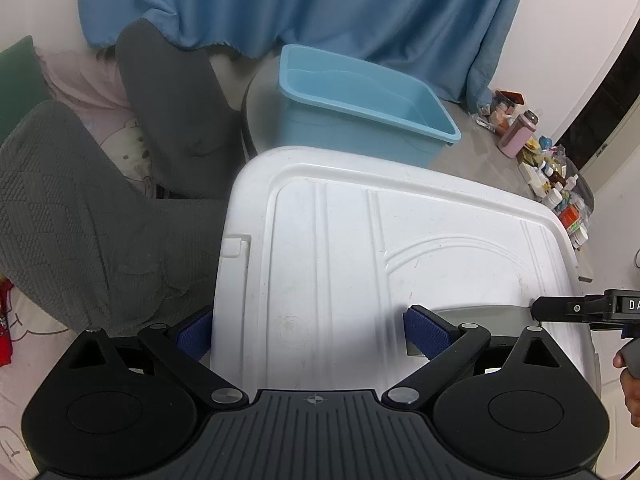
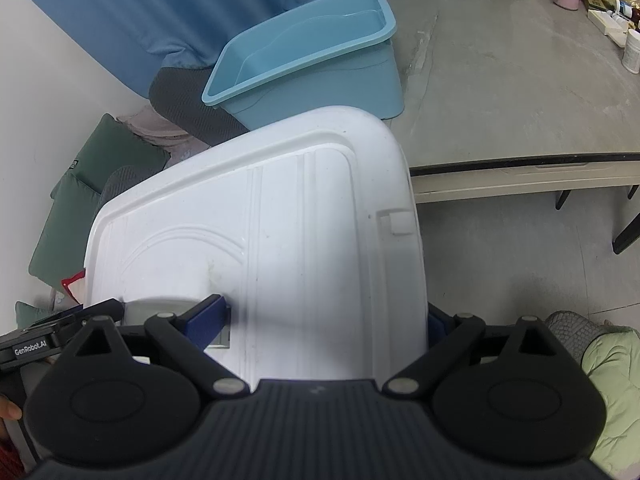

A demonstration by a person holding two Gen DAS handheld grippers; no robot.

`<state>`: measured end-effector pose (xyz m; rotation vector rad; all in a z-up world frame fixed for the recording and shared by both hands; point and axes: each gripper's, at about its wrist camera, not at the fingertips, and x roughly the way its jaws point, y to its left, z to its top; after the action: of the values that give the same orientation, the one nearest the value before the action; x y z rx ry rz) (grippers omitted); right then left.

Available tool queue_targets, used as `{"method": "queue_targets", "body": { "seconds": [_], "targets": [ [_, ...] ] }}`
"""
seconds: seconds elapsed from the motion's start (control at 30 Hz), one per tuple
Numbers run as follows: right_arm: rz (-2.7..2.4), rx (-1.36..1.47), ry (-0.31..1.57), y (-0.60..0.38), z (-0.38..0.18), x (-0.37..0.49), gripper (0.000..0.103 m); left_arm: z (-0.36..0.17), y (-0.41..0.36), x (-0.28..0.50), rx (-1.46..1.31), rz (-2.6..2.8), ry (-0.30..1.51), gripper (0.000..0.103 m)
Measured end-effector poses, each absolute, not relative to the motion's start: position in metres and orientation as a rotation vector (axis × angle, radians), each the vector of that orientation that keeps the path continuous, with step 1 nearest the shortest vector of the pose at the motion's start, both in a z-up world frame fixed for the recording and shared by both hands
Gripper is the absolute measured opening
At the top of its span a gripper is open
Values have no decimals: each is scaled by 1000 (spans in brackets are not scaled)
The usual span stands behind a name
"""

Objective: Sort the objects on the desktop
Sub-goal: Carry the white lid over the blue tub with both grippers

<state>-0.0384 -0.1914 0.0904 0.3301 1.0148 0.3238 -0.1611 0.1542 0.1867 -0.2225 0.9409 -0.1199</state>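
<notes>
My left gripper (image 1: pixel 310 334) is spread wide across one near corner of a white lid (image 1: pixel 400 248), one blue pad (image 1: pixel 194 334) off its edge, the other pad resting on top. My right gripper (image 2: pixel 326 326) straddles the opposite near corner, equally wide. Whether either is truly clamping the lid, I cannot tell. The lid lies flat directly ahead of both grippers, its long axis running away from them. Beyond its far end stands a blue bin (image 2: pixel 304 60), opening upward, on a grey table (image 2: pixel 520 80). Farther off, bottles (image 1: pixel 556 176) crowd the table's edge.
</notes>
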Motion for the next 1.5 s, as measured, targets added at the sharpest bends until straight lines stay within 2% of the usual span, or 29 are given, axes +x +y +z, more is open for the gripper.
{"method": "queue_targets", "body": {
  "seconds": [0.8,1.5],
  "targets": [
    [332,321,1008,-189,91,-29,96,189,163,-148,-223,-113,935,99],
    [358,320,1025,-208,100,60,96,195,138,-44,-224,-85,945,99]
  ]
}}
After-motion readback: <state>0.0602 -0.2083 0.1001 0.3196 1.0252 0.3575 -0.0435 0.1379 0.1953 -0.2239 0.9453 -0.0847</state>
